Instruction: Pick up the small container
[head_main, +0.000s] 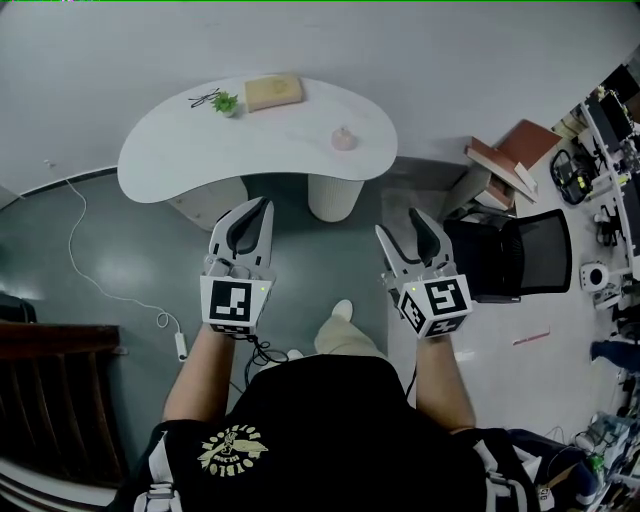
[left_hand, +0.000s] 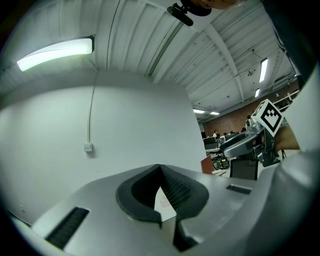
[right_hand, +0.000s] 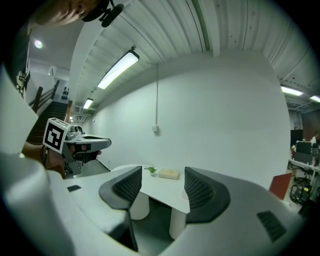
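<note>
The person stands in front of a white, bean-shaped bench (head_main: 190, 150) and holds both grippers out over the grey-green floor (head_main: 110, 250), not yet above the bench top. The small container (head_main: 344, 139), a pale pink one, stands on the bench in the upper middle of the head view. It is near the bench's right end, alone, well apart from both grippers.

In the upper part of the head view, at the far side of the bench, a tan box (head_main: 273, 91) lies. A small green plant (head_main: 225, 102) stands just beside it on its left, and a pair of glasses (head_main: 204, 98) lies next to the plant.

The left gripper (head_main: 262, 210) is in the lower middle of the head view, left of centre. Its tongs are together: in the left gripper view the two dark pads meet at their tips (left_hand: 160, 167), and nothing is held between them.

The right gripper (head_main: 400, 222) is to the right of centre, and its tongs are apart and empty. In the right gripper view the bench (right_hand: 165, 190) shows through the gap between the pads (right_hand: 131, 185), with the plant (right_hand: 151, 170) and the tan box (right_hand: 169, 173) on it.

A black office chair (head_main: 535, 250) stands at the right of the head view, and a white cable (head_main: 90, 270) runs across the floor at the left.
</note>
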